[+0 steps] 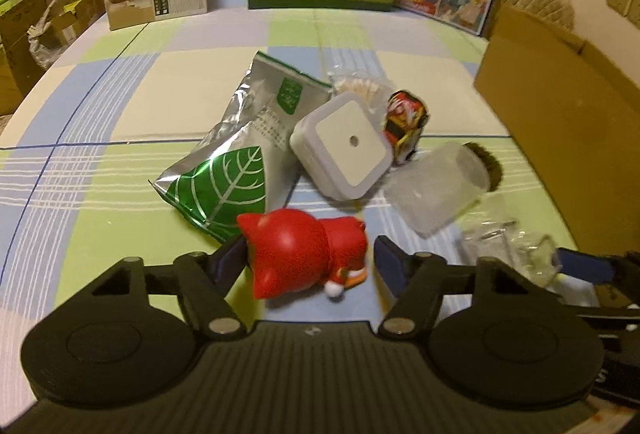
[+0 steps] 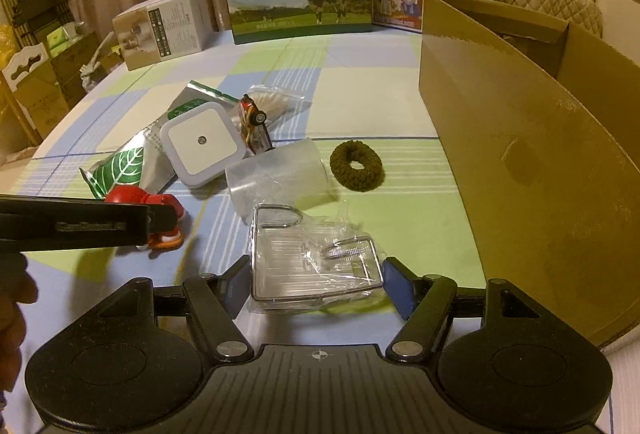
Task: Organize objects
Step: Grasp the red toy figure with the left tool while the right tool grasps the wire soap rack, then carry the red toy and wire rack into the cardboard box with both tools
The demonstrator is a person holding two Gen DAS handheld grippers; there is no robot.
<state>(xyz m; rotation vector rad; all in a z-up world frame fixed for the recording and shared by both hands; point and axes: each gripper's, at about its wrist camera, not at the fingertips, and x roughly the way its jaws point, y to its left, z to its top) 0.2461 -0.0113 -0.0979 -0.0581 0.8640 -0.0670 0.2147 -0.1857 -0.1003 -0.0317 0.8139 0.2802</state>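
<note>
A white night light (image 1: pixel 346 142) lies in the middle of the mess on the checked cloth (image 1: pixel 100 194). Everything here is told from that light.

Left of the night light lies a shiny silver bag (image 1: pixel 236 158) with a green leaf on it. The light leans on the bag's edge.

In front of the night light, a bit to the left, a red toy (image 1: pixel 300 254) lies on its side. The left gripper (image 1: pixel 308 258) has its two fingers spread around this toy. One finger touches the toy's head. The other finger is just beside the toy's feet, with a small gap showing.

Behind the night light is a little clear bag of cotton sticks (image 1: pixel 356 84). A small toy car (image 1: pixel 404 122) stands on its end, touching the light's right side.

To the right of the night light a clear cup (image 1: pixel 436 186) lies tipped over. Past the cup, a fuzzy brown hair ring (image 2: pixel 356 166) lies flat.

In front of the cup, to the right of the night light, is a clear box (image 2: pixel 316 262) in crinkly wrap. The right gripper (image 2: pixel 316 282) pinches this box from both sides.

Far right of the night light stands a big open cardboard box (image 2: pixel 520 154).
</note>
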